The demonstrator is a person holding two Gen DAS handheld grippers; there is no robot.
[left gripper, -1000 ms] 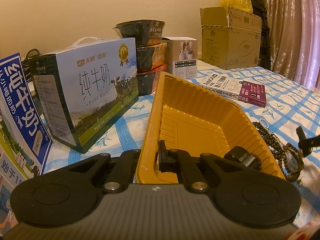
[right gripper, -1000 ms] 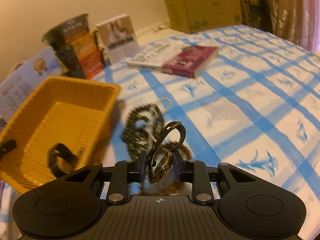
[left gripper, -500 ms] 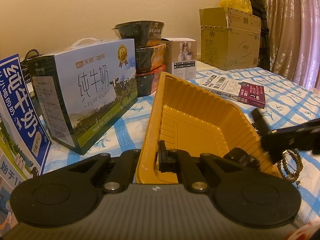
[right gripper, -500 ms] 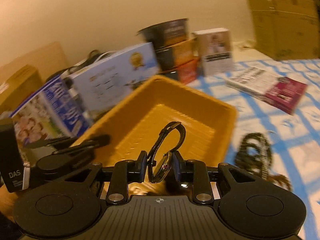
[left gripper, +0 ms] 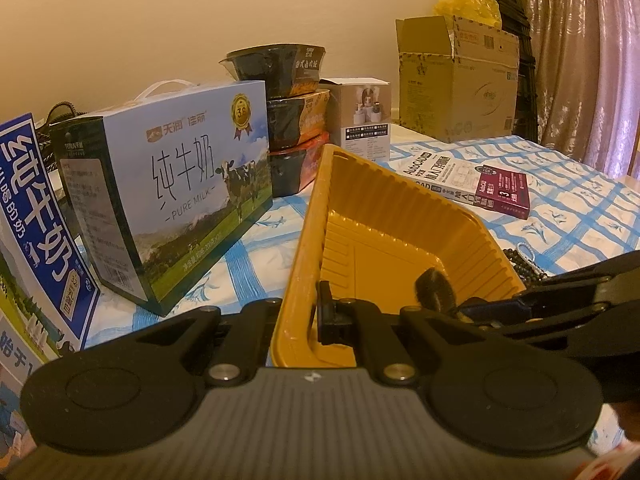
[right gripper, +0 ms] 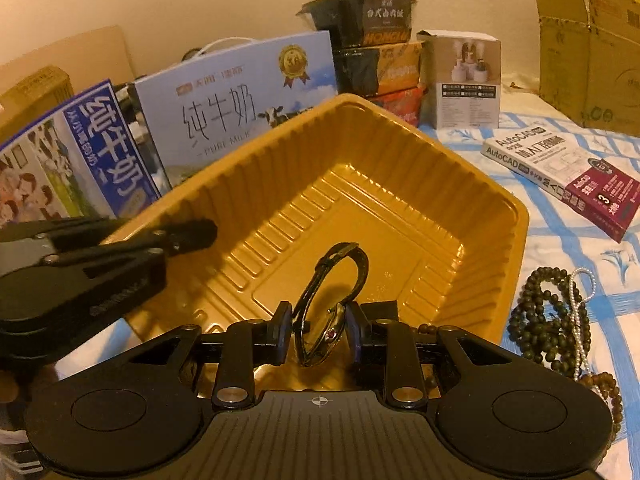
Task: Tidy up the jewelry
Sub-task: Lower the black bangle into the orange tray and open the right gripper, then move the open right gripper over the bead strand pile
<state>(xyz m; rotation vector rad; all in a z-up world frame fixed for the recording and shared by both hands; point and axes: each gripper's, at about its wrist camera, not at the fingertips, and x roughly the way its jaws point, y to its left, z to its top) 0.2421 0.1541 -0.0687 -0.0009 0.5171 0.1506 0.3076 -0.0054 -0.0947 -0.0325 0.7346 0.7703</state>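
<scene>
A yellow ribbed plastic tray (right gripper: 500, 200) stands on the blue-checked tablecloth. My left gripper (left gripper: 298, 314) is shut on the tray's near-left wall (left gripper: 304, 240); in the right wrist view its fingers (right gripper: 188, 234) reach in from the left onto that rim. A wristwatch (right gripper: 332, 292) with a black strap is clamped upright in my right gripper (right gripper: 318, 328), just above the tray's near end. In the left wrist view that gripper (left gripper: 472, 304) comes in from the right with the strap (left gripper: 434, 290) showing. Dark bead strands (right gripper: 552, 312) and a pearl string (right gripper: 580, 300) lie right of the tray.
A milk box (left gripper: 180, 184) and a blue carton (left gripper: 36, 216) stand left of the tray. Stacked noodle bowls (left gripper: 288, 112) and a small white box (left gripper: 366, 120) are behind it. A book (right gripper: 568, 176) lies to the right and a cardboard box (left gripper: 456, 80) farther back.
My right gripper has swung left with the watch, from above the beads to over the tray's near end. The left gripper and the tray have kept still.
</scene>
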